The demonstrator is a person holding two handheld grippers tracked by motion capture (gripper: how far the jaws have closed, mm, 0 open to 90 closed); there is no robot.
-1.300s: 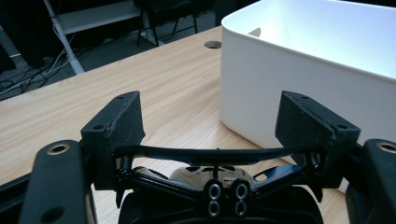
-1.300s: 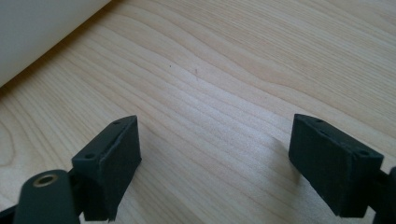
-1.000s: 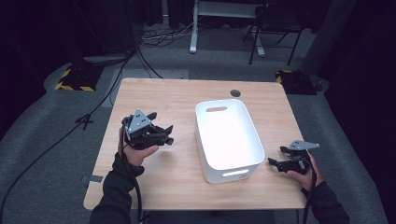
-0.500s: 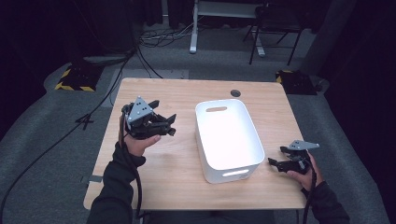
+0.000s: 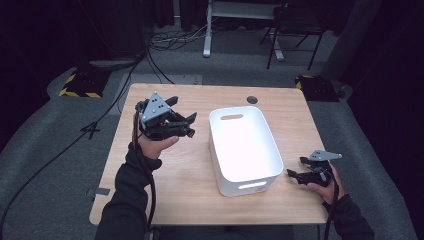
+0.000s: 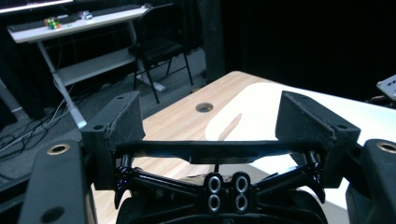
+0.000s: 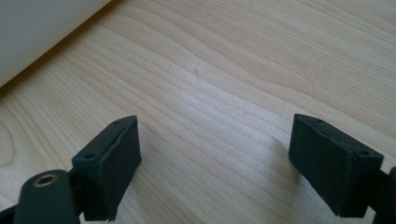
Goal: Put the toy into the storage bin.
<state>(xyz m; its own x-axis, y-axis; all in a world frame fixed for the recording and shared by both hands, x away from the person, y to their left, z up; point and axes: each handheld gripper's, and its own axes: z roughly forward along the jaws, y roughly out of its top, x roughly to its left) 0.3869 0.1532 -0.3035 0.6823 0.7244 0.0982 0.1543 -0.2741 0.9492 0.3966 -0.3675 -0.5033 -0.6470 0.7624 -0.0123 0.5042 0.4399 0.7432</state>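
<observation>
A person's left hand holds my left gripper [image 5: 186, 122] in the air over the left half of the wooden table [image 5: 175, 190], pointing toward the white bin [image 5: 213, 145]. In the left gripper view its jaws [image 6: 219, 121] stand apart with nothing between them, and the bin [image 6: 261, 107] lies beyond. My right gripper [image 5: 295, 176] rests low on the table just right of the bin's near corner. Its jaws [image 7: 215, 154] are open over bare wood, with the bin's wall [image 7: 37, 28] at the upper left.
The bin is empty and sits at the table's middle. A round cable hole [image 5: 252, 99] lies behind it. Beyond the table stand a chair [image 5: 295, 25], a desk frame [image 5: 220, 15] and floor cables [image 5: 165, 40]. Bare tabletop lies in front of the left hand.
My left gripper has risen and moved a little away from the person, still left of the bin. The right gripper has not moved.
</observation>
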